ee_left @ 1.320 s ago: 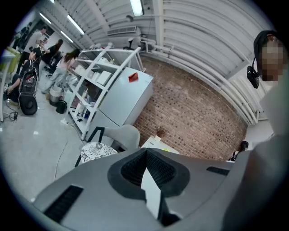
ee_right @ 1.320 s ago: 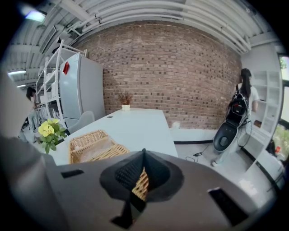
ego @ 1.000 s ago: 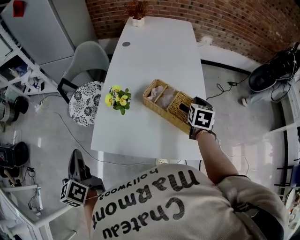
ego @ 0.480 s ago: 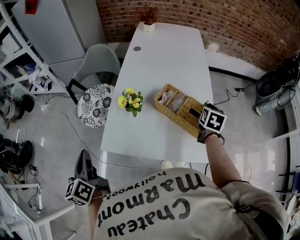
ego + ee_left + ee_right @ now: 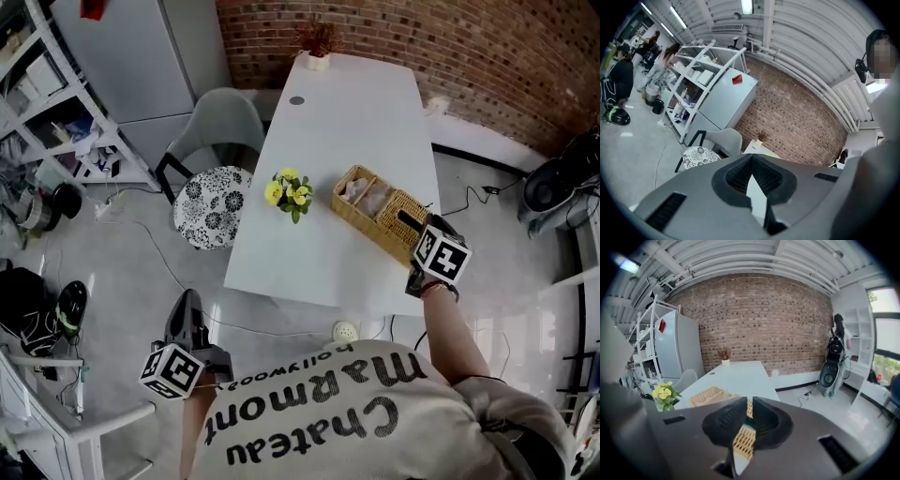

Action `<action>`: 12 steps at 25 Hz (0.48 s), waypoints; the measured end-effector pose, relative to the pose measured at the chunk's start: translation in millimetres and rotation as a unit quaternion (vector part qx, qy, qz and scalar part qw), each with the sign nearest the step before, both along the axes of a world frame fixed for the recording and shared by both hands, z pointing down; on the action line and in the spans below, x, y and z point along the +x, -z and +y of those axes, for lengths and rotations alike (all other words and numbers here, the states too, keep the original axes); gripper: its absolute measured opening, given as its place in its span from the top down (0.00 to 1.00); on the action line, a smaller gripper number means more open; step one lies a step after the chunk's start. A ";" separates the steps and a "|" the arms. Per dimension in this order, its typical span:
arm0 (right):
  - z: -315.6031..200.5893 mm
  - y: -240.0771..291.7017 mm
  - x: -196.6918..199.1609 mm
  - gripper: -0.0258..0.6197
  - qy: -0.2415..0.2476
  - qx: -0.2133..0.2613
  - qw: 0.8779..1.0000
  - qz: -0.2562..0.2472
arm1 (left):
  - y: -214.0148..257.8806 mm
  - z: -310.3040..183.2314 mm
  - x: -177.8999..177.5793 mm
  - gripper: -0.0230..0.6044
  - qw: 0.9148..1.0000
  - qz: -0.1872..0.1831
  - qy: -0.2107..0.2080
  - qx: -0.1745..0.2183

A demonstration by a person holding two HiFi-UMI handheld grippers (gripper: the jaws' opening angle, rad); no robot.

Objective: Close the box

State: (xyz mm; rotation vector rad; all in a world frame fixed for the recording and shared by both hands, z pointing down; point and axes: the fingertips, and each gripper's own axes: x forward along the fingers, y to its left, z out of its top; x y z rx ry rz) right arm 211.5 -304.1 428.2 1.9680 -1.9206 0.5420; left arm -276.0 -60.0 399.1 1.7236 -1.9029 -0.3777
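Head view: the wicker box [image 5: 380, 208] lies slantwise on the white table [image 5: 347, 112], its near end close to the table's right edge. Flowers [image 5: 291, 192] stand near it on the left. The right gripper [image 5: 405, 222] hangs over that near end. The left gripper [image 5: 186, 309] is well apart, off the table, over open floor.

Left gripper view: its jaws meet on nothing, aimed toward a chair [image 5: 726, 140].

Right gripper view: the jaws stand narrowly apart, having just opened and then eased inward. Wicker shows through the gap, unpinched.
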 end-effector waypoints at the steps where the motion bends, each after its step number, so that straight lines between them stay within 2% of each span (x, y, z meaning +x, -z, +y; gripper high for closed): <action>1: 8.6 -0.9 -4.3 0.91 0.001 0.000 1.000 -0.001 | 0.3 5.2 -2.0 0.96 1.000 0.000 -0.002 0.001; 12: 101.5 -20.2 -88.8 0.95 0.050 -0.020 0.998 -0.010 | 5.6 75.4 -32.6 0.96 0.999 -0.009 -0.029 0.008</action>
